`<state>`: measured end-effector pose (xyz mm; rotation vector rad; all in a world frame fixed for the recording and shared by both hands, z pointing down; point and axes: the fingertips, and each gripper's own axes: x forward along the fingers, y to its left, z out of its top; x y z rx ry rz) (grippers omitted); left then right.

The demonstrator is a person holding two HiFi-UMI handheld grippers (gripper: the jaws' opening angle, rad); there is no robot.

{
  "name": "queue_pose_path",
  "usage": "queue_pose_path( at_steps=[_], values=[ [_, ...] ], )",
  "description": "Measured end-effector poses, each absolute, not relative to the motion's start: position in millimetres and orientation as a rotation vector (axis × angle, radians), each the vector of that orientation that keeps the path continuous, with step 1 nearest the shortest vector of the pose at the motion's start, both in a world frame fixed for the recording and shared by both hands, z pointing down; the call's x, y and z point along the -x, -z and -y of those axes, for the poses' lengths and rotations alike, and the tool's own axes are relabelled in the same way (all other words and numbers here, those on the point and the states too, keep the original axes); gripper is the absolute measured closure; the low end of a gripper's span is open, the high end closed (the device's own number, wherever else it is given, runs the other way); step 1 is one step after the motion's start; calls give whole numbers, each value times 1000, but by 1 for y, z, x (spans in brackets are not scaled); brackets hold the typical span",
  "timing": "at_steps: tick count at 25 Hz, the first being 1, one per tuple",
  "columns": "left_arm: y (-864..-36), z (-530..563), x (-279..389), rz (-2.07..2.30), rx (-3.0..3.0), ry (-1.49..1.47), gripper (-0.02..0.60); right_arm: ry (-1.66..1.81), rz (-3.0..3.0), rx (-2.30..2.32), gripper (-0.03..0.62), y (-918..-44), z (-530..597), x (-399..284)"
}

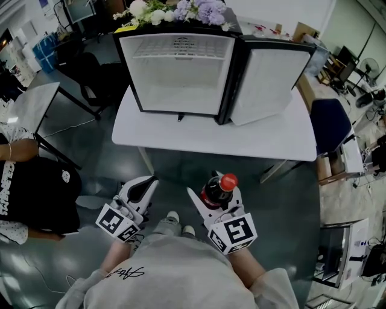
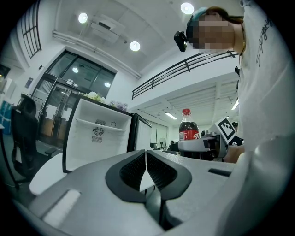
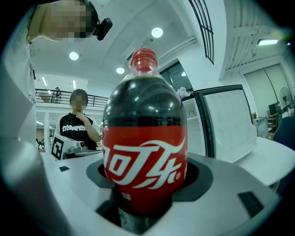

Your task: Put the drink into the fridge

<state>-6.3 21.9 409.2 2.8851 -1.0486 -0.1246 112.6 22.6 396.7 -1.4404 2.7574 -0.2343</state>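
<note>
A cola bottle (image 1: 218, 190) with a red cap and red label stands upright between the jaws of my right gripper (image 1: 212, 196), which is shut on it low in the head view, in front of the table. In the right gripper view the bottle (image 3: 144, 147) fills the middle. The left gripper view shows the same bottle (image 2: 187, 130) off to the right. My left gripper (image 1: 145, 188) is shut and holds nothing; its pads (image 2: 145, 171) meet. A small black fridge (image 1: 178, 71) stands on the white table (image 1: 211, 136), its door (image 1: 268, 81) swung open to the right and its white inside bare.
A bunch of flowers (image 1: 175, 11) lies on top of the fridge. A person in a black shirt (image 1: 27, 190) sits at the left, beside another table (image 1: 30, 108). A blue chair (image 1: 330, 124) stands right of the white table.
</note>
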Motion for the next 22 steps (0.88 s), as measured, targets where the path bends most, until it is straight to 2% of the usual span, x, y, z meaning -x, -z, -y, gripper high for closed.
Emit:
queue_pose_path(
  at_steps=[22],
  values=[
    [-409, 74, 9, 1004, -2911, 155, 572, 243, -2743, 1467, 287, -402, 67, -103]
  ],
)
